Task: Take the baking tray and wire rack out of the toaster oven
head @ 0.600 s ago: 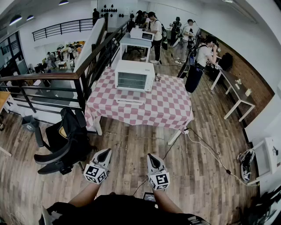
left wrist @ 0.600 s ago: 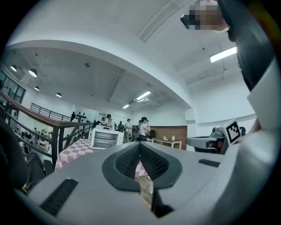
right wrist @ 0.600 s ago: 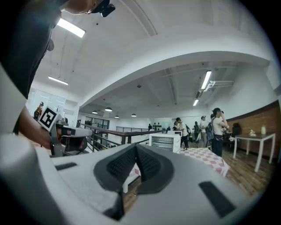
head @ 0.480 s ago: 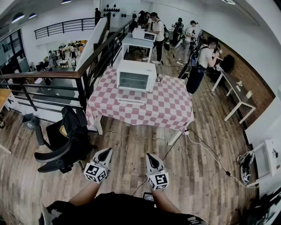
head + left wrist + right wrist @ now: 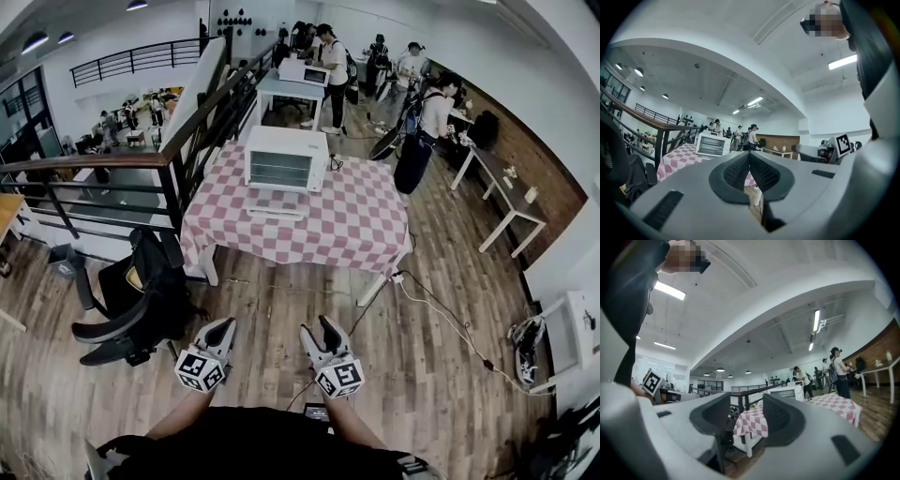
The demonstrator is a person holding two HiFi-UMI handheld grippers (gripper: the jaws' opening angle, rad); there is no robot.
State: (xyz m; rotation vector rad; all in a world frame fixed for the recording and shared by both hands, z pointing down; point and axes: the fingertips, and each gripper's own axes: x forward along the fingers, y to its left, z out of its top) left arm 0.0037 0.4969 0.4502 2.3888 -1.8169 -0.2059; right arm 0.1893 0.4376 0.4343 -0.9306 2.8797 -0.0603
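Both tools are empty and held close to our body. The left gripper [image 5: 222, 325] has its jaws pressed together on nothing; the right gripper [image 5: 319, 330] has its jaws spread with nothing between them. The checked table [image 5: 361, 230] stands well ahead of us. On it sits the white toaster oven [image 5: 286, 157], its door [image 5: 275, 208] apparently dropped open. Nothing is out yet; we judge the approach and both pulls remain. We take the baking tray and wire rack to be inside, where faint bars show, too small to separate.

Checked cloth tablecloth [image 5: 356, 230], wood-plank floor [image 5: 281, 309], smooth white toaster oven [image 5: 286, 159].
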